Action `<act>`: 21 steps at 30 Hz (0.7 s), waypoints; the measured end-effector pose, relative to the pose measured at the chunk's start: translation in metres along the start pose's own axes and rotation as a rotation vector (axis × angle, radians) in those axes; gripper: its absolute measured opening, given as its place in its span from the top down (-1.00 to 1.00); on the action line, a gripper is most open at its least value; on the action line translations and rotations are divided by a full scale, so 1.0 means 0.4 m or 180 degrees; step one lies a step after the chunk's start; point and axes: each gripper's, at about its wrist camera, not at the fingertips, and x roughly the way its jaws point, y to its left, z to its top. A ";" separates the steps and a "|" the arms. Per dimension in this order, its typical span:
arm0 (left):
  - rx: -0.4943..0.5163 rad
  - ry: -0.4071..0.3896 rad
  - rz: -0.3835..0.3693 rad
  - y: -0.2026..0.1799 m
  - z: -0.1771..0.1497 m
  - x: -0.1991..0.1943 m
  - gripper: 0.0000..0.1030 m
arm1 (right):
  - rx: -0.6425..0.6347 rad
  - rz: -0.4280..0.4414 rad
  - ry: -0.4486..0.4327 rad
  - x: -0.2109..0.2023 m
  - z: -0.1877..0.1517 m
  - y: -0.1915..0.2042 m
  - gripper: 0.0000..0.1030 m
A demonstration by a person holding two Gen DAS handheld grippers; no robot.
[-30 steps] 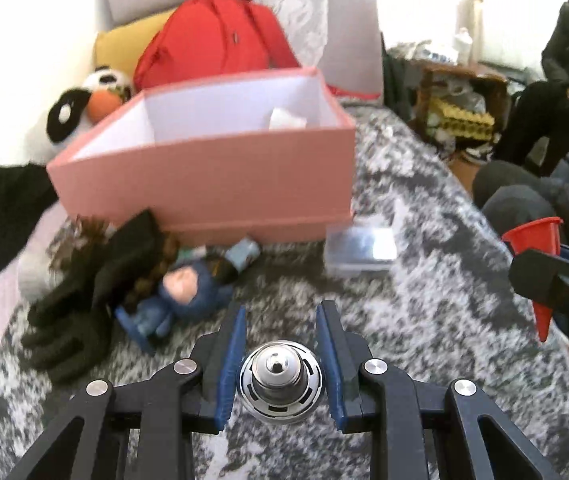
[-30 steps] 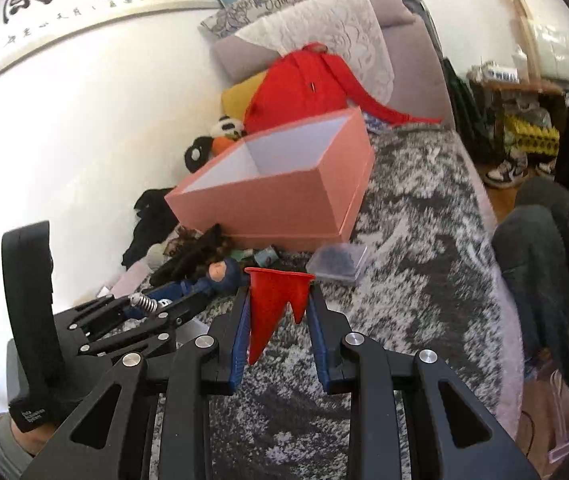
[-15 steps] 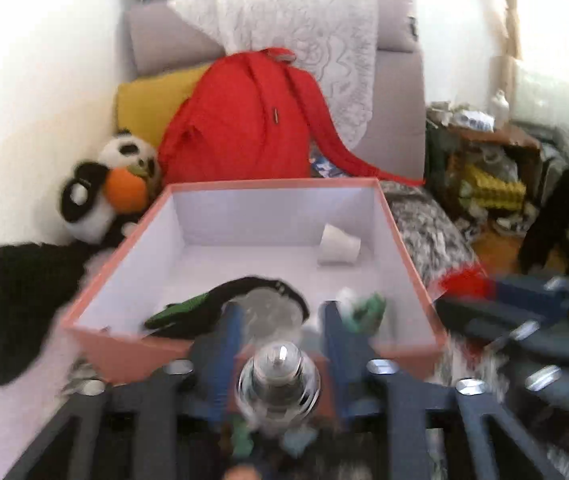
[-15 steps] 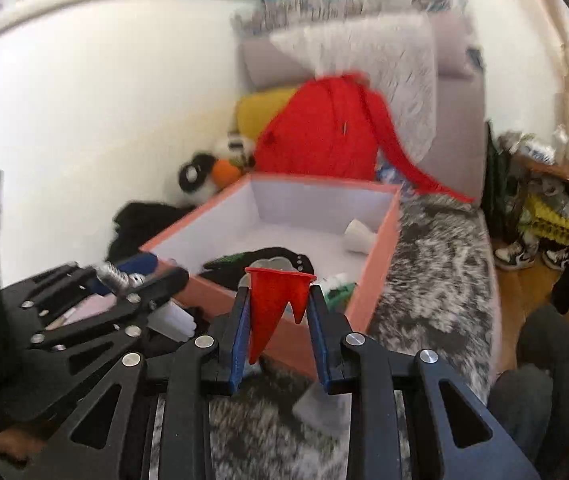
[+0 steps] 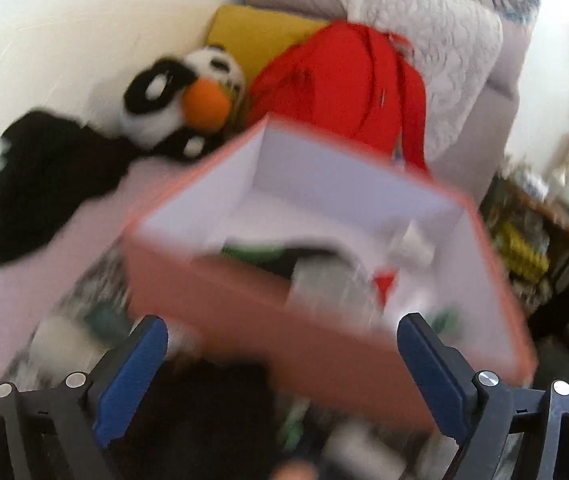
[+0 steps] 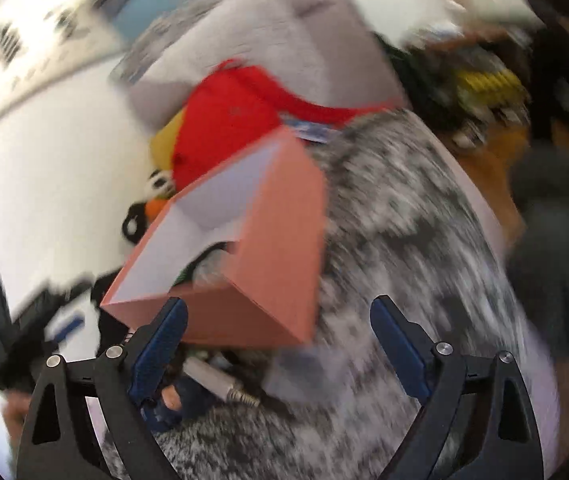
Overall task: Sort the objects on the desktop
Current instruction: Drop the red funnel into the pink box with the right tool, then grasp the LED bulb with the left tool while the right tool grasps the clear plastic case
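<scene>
Both grippers were clamped on small items a second ago: the left gripper [image 5: 282,356] on a metal knob-like piece, the right gripper [image 6: 278,340] on a red cone. Now both sets of blue fingers [image 5: 132,376] are opening and stand wide apart with nothing between them. A red shape, most likely the cone [image 5: 384,284], shows blurred inside the pink box [image 5: 244,304] near its right wall. The metal piece cannot be picked out in the smear; it was presumably dropped in as well. That would mean two more objects are sorted and both grippers are free for the next pick.

The pink box is the only container in view. It sits open-topped on the grey mottled blanket [image 6: 404,264], with a red backpack [image 5: 344,84] and a panda plush [image 5: 188,92] beyond its far side. Inside, against its pale lining, lie a dark strap-like item with green on it [image 5: 256,250], a clear roundish piece [image 5: 324,284], and a small white cup shape [image 5: 416,240] toward the far right corner; motion blur hides finer detail.

Unsorted things remain outside, just in front of the box's near wall: a small blue-clad doll [image 6: 172,396], a pale cylinder with a threaded metal end [image 6: 220,384], and a dark heap [image 5: 196,412] below the left gripper, too blurred to name.
</scene>
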 end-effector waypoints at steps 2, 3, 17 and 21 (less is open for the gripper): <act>0.0098 0.0140 0.0071 0.012 -0.083 -0.011 -0.86 | 0.0164 -0.0091 0.0072 -0.011 -0.042 -0.050 -0.85; 0.0118 0.0220 0.0089 0.016 -0.127 -0.017 -0.86 | 0.0185 -0.0138 0.0144 -0.007 -0.050 -0.060 -0.85; 0.0416 0.0761 -0.0188 -0.241 -0.285 0.100 -0.75 | -0.0563 -0.0319 -0.0076 -0.032 -0.063 0.000 -0.64; 0.0037 0.1012 -0.0072 -0.243 -0.276 0.199 -0.63 | -0.0506 -0.0406 -0.0049 -0.029 -0.056 -0.030 -0.63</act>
